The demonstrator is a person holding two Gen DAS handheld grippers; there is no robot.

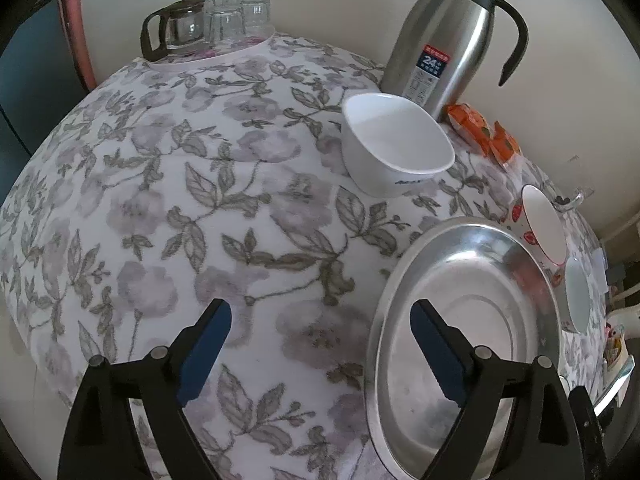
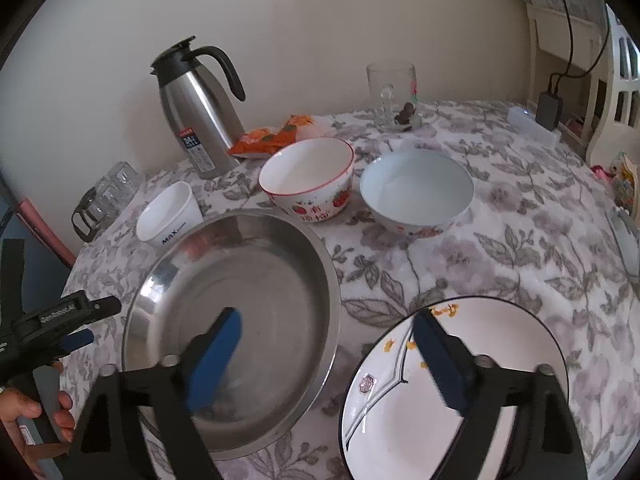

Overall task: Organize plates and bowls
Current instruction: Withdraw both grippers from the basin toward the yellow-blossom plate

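In the left wrist view my left gripper (image 1: 320, 308) is open over the floral tablecloth. Its right finger hangs above the near-left rim of a steel plate (image 1: 480, 272), and nothing is between the jaws. A white bowl (image 1: 396, 140) stands further back. A strawberry-print bowl (image 1: 540, 224) and a pale bowl (image 1: 578, 300) are at the right. My right gripper (image 2: 326, 316) is also open and empty. It straddles the gap between the steel plate (image 2: 240, 264) and a dark-rimmed white plate (image 2: 500, 344). Behind them stand the strawberry bowl (image 2: 308, 176), the pale bowl (image 2: 416, 188) and the white bowl (image 2: 170, 216). A hand (image 2: 24, 412) holds the left gripper (image 2: 102, 322) at the left edge.
A steel thermos jug (image 2: 196, 112) stands at the back against the wall, with an orange snack packet (image 2: 272, 136) beside it. A tray of glasses with a glass pot (image 1: 208, 24) sits far left. A glass mug (image 2: 392, 88) stands at the back right. The round table drops off at the right.
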